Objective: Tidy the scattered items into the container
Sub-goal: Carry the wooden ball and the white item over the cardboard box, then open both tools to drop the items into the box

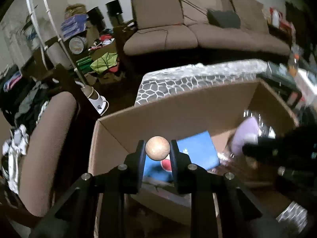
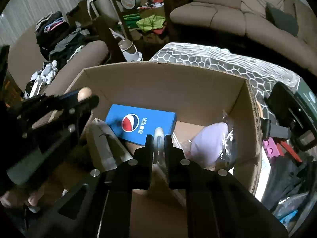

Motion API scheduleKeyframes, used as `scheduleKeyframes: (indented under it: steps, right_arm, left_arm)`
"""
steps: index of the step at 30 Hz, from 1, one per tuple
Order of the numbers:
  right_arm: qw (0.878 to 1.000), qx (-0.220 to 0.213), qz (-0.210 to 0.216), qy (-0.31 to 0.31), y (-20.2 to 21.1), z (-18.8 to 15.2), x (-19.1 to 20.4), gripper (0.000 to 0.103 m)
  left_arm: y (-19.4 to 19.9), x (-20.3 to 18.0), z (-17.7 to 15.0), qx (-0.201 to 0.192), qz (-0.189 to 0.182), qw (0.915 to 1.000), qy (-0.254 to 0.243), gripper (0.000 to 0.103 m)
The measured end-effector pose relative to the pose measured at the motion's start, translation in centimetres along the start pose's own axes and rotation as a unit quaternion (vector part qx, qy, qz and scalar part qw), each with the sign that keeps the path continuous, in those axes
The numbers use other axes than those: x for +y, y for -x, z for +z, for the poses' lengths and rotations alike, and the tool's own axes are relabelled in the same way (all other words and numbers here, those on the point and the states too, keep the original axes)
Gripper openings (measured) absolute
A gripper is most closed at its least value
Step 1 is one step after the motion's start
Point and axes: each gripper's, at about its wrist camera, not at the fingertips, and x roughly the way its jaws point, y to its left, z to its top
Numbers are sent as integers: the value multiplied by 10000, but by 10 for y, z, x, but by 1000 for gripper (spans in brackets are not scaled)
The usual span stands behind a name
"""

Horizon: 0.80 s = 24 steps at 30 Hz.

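An open cardboard box (image 1: 178,117) (image 2: 158,79) lies below both grippers. My left gripper (image 1: 158,148) is shut on a wooden ball (image 1: 158,148) above the box's left side; the ball (image 2: 84,93) also shows at the left of the right wrist view. My right gripper (image 2: 158,138) is shut on a small white, oblong plastic piece (image 2: 158,138) over the box's middle. Inside the box lie a blue box with a red, white and blue logo (image 2: 141,124) (image 1: 198,150), a lilac item in clear wrap (image 2: 210,144) (image 1: 245,136) and a pale flat carton (image 2: 107,144).
The box stands on a surface with a grey honeycomb-patterned cover (image 2: 227,63). A brown sofa (image 1: 198,31) is behind, a brown armchair (image 1: 49,138) with clothes to the left. Pink and red pieces (image 2: 271,148), a dark device (image 2: 293,115) and dark cloth lie right of the box.
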Motion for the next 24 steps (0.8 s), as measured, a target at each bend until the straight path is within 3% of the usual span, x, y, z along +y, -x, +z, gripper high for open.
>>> scheduleKeyframes:
  steps: [7,8,10,11,12,13,15,16,24]
  right_arm:
    - [9995,-289,63,118,10,-8,-1,30]
    - [9994,-324,86,100,13,-8,-2,30]
    - [9990,-431,121,96,21,-9,-3,32]
    - [9986,-504,132,110,26,-9,-3,35]
    - [9979,-628,67,140,32,-10,-2,44]
    - [9970,-753,1,170,38,-11,-2,60]
    - [9947,-1002,-129,207,49,-14,-1,79]
    - [9932,-1125,-192,213,54,-15,-2,81]
    - [9900,-1395,-102,158,91,-24,-6,81]
  left_arm:
    - [5,-11,-4,-87,227,9995,-186,26]
    - [7,-10,-5,-115,236,9995,-151,33]
    - [12,-8,-6,-189,242,9995,-55,58]
    - [14,-5,-5,-261,217,9994,39,83]
    - [15,-4,-2,-313,190,9993,124,99]
    - [17,-3,-2,-335,168,9991,195,103]
    - [19,0,0,-238,125,9991,328,103]
    - [19,2,0,-195,66,9989,423,103]
    - [37,-2,1,-469,-114,9969,624,103]
